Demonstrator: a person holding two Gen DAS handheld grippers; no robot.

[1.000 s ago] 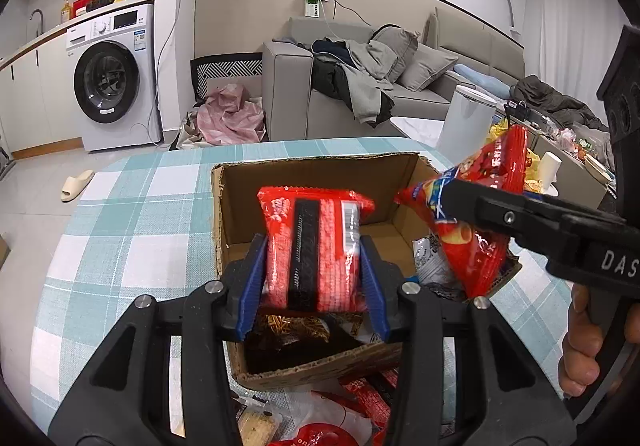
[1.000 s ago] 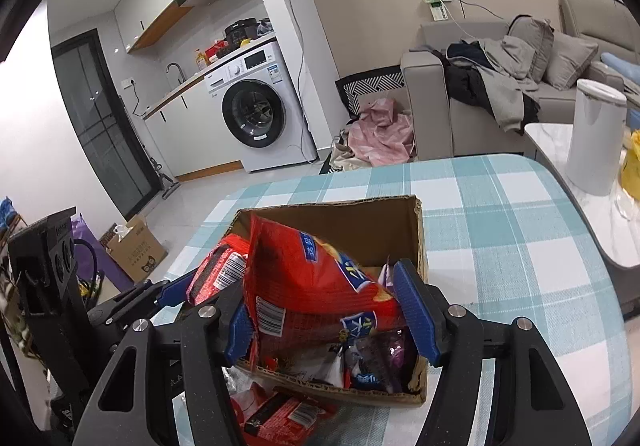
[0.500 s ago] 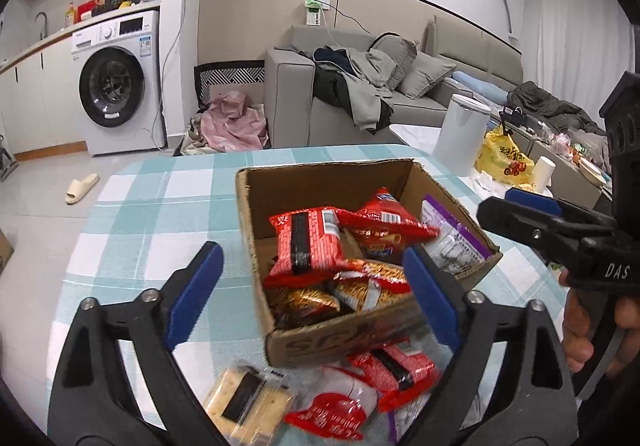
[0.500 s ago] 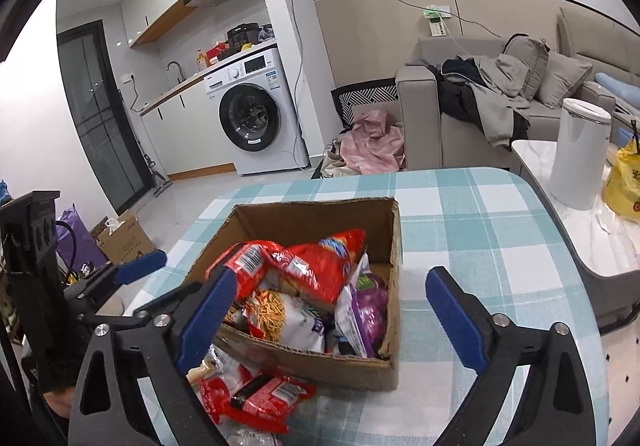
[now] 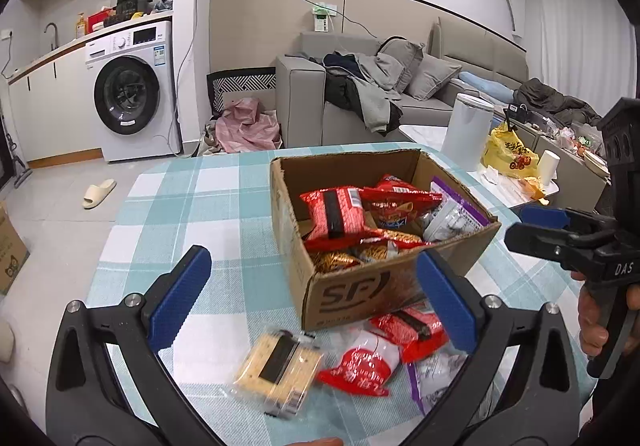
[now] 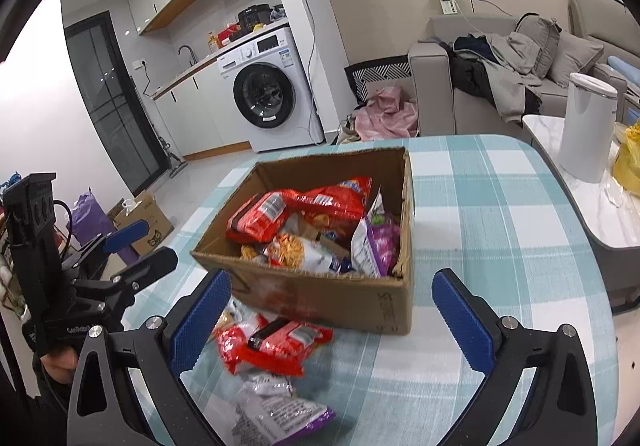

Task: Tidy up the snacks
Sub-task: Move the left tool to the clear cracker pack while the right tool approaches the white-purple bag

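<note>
— Checked tablecloth (image 5: 208, 206) covers the table; a sofa and washing machine (image 5: 130, 90) stand far behind. Where are the snacks?

— Mostly in the cardboard box (image 5: 360, 290): red packets (image 5: 336, 214), a purple bag (image 6: 378, 246). Nearer, loose on the cloth, lie a cracker pack (image 5: 280, 364) and more red packets (image 6: 276, 344).

— And the tools?

— Left gripper (image 5: 312, 302) and right gripper (image 6: 332, 320) both have jaws opening, nothing between them.
</note>
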